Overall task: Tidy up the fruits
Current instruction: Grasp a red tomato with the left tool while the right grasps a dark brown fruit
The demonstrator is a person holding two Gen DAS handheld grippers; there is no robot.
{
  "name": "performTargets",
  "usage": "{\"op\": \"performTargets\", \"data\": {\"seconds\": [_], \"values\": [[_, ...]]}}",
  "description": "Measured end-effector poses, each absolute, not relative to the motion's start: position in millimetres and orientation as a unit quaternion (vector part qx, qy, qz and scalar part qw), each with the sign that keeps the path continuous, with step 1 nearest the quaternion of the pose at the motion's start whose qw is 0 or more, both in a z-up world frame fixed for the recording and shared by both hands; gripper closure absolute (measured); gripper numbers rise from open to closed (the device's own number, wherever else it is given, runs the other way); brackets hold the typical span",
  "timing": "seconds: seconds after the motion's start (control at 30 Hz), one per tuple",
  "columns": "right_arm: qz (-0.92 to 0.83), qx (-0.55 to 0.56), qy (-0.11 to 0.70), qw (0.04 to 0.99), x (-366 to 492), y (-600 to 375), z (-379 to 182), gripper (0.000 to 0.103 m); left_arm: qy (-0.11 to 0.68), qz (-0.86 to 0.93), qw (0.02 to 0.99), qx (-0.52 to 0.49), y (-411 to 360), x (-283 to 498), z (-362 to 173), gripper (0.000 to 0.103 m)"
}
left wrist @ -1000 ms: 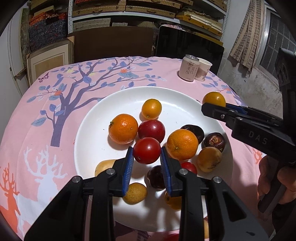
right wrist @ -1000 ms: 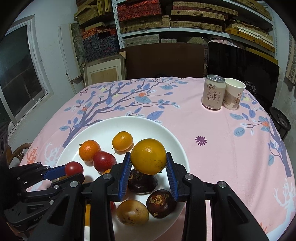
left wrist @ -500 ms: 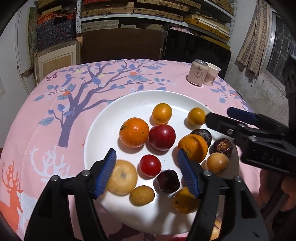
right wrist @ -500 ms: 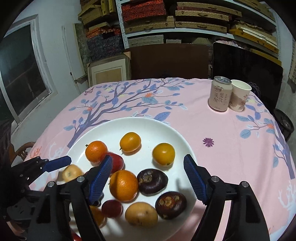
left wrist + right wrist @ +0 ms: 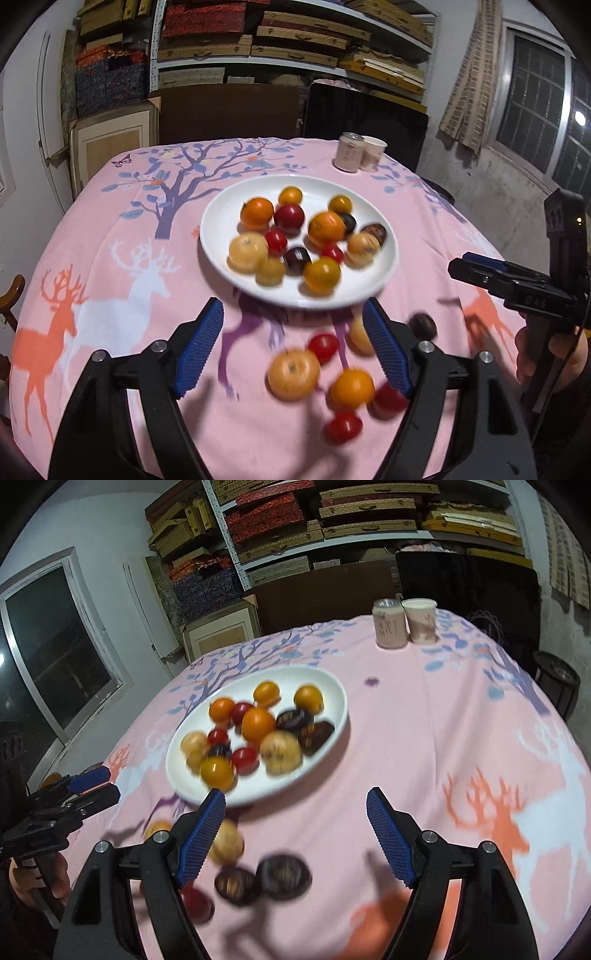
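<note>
A white plate (image 5: 225, 221) (image 5: 332, 686) holds several oranges, red tomatoes, dark plums and pale yellow fruits. More fruit lies loose on the pink tablecloth in front of it: a pale orange fruit (image 5: 293, 374), an orange (image 5: 351, 388), red tomatoes (image 5: 323, 347) and dark plums (image 5: 282, 877). My left gripper (image 5: 293, 350) is open and empty, above the loose fruit. My right gripper (image 5: 295, 836) is open and empty, pulled back from the plate; it also shows at the right of the left wrist view (image 5: 476, 271).
A drink can (image 5: 389, 624) and a paper cup (image 5: 421, 620) stand at the table's far side. Shelves of boxes, a dark board and a framed panel stand behind the table. The pink cloth (image 5: 461, 738) with deer prints stretches to the right of the plate.
Both grippers let go of their fruit, a red tomato and a yellow-orange fruit, onto the plate. Both then opened wide and pulled back and up, bringing the loose fruit into view.
</note>
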State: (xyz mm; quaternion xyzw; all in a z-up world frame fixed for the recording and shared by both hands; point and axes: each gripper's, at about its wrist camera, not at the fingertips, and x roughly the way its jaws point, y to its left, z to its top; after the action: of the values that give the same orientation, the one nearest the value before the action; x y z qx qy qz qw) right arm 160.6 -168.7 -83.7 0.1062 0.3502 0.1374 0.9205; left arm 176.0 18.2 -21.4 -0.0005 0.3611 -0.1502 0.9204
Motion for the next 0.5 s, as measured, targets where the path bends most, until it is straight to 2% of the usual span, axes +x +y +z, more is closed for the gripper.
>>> {"op": "performTargets", "data": {"seconds": [0.23,0.5], "values": [[0.14,0.104,0.337,0.925,111.6,-170.1,-108.6,0.023,0.384,-0.134,0.909,0.085,-4.1,114.5,-60.8,0.027],[0.126,0.111,0.331,0.928,103.2,-174.2,-113.5,0.019,0.411,-0.11,0.901,0.088,-13.0,114.3,-84.8,0.031]]}}
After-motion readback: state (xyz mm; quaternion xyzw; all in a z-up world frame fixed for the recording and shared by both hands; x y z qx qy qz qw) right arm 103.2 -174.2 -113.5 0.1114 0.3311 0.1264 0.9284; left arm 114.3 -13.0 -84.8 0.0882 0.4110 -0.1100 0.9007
